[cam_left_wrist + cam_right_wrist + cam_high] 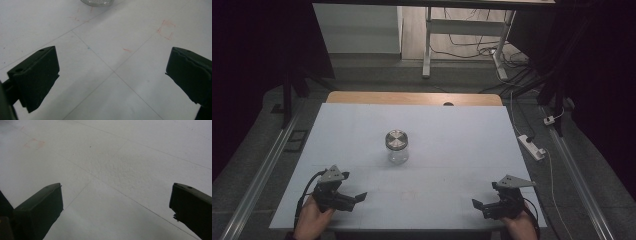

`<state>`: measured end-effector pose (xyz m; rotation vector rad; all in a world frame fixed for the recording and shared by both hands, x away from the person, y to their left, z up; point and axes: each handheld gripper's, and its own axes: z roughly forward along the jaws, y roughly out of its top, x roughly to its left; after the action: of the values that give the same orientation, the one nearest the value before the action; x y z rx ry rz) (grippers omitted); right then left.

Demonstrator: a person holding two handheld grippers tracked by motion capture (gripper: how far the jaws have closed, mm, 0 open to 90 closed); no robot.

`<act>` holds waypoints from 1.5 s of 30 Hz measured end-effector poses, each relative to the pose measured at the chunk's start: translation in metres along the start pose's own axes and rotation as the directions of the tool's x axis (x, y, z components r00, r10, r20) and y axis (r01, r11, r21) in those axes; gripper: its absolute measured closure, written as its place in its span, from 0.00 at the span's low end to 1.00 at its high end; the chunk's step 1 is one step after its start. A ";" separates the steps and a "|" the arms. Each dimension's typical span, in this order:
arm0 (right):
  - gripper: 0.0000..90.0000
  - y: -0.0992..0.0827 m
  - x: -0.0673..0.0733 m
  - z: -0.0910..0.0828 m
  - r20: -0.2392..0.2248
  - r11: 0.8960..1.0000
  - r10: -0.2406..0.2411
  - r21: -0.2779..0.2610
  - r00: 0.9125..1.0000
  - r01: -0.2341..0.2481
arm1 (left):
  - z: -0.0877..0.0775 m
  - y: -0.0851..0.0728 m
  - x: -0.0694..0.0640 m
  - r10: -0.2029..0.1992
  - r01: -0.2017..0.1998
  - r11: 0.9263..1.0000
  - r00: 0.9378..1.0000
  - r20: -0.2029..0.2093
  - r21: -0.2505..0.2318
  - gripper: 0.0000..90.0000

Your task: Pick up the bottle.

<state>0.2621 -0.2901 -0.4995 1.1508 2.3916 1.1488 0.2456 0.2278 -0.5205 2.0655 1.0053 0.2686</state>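
Note:
A clear glass jar with a round metal lid stands upright near the middle of the white table. Its base shows at the top edge of the left gripper view. My left gripper rests near the front left of the table, open, with nothing between its jaws. My right gripper sits near the front right, also open and empty. Both point inward toward the table's middle and are well short of the jar.
Faint red pencil marks and thin lines cross the table top. Beyond the far edge is a wooden strip, a desk leg and loose cables. A white power strip lies on the floor at right.

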 end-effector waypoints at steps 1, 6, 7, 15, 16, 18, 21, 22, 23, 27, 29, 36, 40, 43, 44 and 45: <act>0.00 0.000 0.000 0.000 0.000 1.000 0.000 0.000 1.000 0.000 | 0.001 0.001 0.001 0.003 -0.003 1.000 1.000 0.000 0.002 0.00; 0.00 0.000 0.000 0.000 0.000 1.000 -0.003 0.000 1.000 0.003 | 0.008 0.007 0.005 0.001 -0.001 1.000 1.000 0.002 0.011 0.00; 0.00 0.000 0.000 0.000 0.000 1.000 -0.001 -0.003 1.000 0.001 | 0.009 0.008 0.005 0.001 -0.001 1.000 1.000 0.002 0.013 0.00; 0.00 0.000 0.000 0.000 0.003 1.000 -0.003 -0.005 1.000 0.003 | 0.019 0.018 0.009 0.017 -0.017 0.999 1.000 -0.006 0.032 0.00; 0.00 0.000 0.000 0.000 0.003 1.000 -0.003 -0.005 1.000 0.003 | 0.021 0.019 0.009 0.021 -0.021 0.999 1.000 -0.008 0.035 0.00; 0.00 0.000 0.000 0.000 0.003 1.000 -0.003 -0.004 1.000 0.003 | 0.023 0.022 0.010 0.025 -0.024 0.999 1.000 -0.012 0.039 0.00; 0.00 0.000 0.000 0.000 0.003 1.000 -0.003 -0.004 1.000 0.003 | 0.026 0.027 0.011 0.023 -0.023 0.999 1.000 -0.012 0.043 0.00; 0.00 0.000 0.000 0.000 0.004 1.000 -0.003 -0.004 1.000 0.003 | 0.028 0.028 0.012 0.026 -0.025 0.999 1.000 -0.013 0.044 0.00; 0.00 0.000 0.000 0.000 0.004 1.000 -0.003 -0.004 1.000 0.003 | 0.029 0.029 0.012 0.026 -0.025 0.999 1.000 -0.013 0.045 0.00; 0.00 0.000 0.001 0.000 0.004 1.000 -0.004 -0.003 1.000 0.004 | 0.033 0.035 0.015 0.030 -0.030 0.999 0.999 -0.013 0.044 0.00; 0.00 0.000 0.001 0.000 0.004 1.000 -0.004 -0.004 1.000 0.004 | 0.035 0.037 0.015 0.030 -0.029 0.999 1.000 -0.010 0.042 0.00; 0.00 0.000 0.001 0.000 0.004 1.000 -0.004 -0.004 1.000 0.004 | 0.041 0.045 0.015 0.035 -0.034 0.999 0.999 -0.008 0.042 0.00; 0.00 0.000 0.001 0.000 0.004 1.000 -0.003 -0.004 1.000 0.003 | 0.045 0.051 0.015 0.037 -0.037 0.998 0.999 -0.006 0.041 0.00; 0.00 0.000 0.001 0.000 0.004 1.000 -0.003 -0.004 1.000 0.003 | 0.050 0.055 0.015 0.036 -0.035 0.998 0.999 -0.004 0.043 0.00; 0.00 0.000 0.000 0.000 0.004 1.000 -0.003 -0.004 1.000 0.003 | 0.052 0.056 0.015 0.037 -0.037 0.998 0.999 -0.003 0.044 0.00; 0.00 0.000 0.000 0.000 0.004 1.000 -0.004 -0.004 1.000 0.004 | 0.053 0.058 0.015 0.039 -0.039 0.998 0.999 0.000 0.045 0.00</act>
<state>0.2614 -0.2901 -0.4994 1.1462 2.3865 1.1485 0.3145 0.1875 -0.5144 2.1273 0.9804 0.2688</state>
